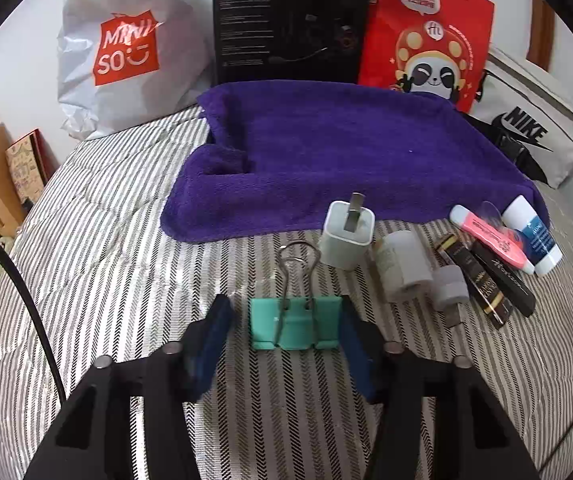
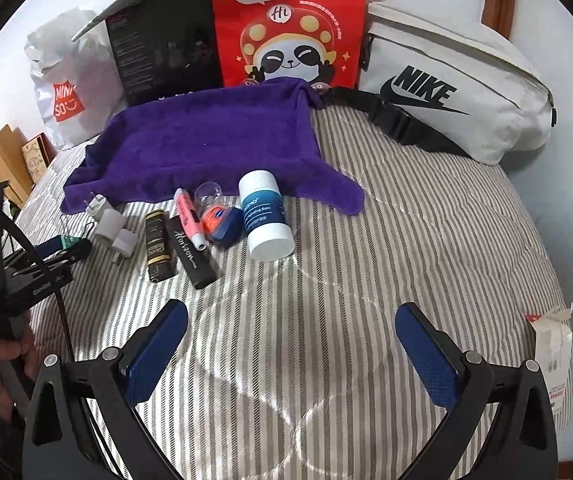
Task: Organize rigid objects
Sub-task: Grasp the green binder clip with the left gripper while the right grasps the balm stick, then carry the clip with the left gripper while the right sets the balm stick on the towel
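Your left tongs (image 1: 286, 328) straddle the teal binder clip (image 1: 296, 326) on the striped bed cover (image 1: 126, 240), right pad touching it and left pad just clear, while your right tongs (image 2: 292, 350) gape wide over bare cover, holding nothing.
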`<action>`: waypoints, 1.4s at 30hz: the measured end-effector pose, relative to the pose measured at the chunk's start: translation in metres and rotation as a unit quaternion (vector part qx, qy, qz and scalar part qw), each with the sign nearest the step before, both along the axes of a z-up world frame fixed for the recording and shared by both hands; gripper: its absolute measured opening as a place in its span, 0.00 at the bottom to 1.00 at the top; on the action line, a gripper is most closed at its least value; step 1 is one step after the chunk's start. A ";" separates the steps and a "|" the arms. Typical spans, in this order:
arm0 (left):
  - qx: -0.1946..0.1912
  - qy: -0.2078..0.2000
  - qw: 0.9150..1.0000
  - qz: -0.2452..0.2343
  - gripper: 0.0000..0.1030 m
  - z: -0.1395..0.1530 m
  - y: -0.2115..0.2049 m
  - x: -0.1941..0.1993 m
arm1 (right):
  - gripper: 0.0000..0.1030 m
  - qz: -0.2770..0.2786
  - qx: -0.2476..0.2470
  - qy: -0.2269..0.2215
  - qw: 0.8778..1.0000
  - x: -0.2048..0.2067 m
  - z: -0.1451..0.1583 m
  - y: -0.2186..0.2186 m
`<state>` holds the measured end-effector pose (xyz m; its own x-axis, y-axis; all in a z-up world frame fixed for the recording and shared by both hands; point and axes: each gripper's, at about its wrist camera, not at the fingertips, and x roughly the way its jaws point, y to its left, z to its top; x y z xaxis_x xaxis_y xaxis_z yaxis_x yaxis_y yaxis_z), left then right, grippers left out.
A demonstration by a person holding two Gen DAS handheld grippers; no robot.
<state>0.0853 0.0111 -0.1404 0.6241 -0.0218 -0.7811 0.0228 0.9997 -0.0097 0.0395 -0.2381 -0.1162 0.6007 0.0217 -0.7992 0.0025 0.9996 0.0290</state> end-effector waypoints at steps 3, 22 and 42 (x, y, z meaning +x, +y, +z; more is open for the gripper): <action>0.008 -0.002 1.000 -0.008 0.38 0.001 -0.003 -0.001 | 0.98 0.002 0.009 -0.005 1.000 0.010 -0.003 -0.003; 0.008 -0.001 1.000 -0.008 0.38 0.002 -0.003 0.001 | 0.47 0.076 0.031 0.028 0.996 0.094 -0.037 0.008; 0.007 -0.002 1.000 -0.008 0.38 0.002 -0.002 0.001 | 0.35 0.093 -0.016 0.019 0.995 0.101 -0.043 0.021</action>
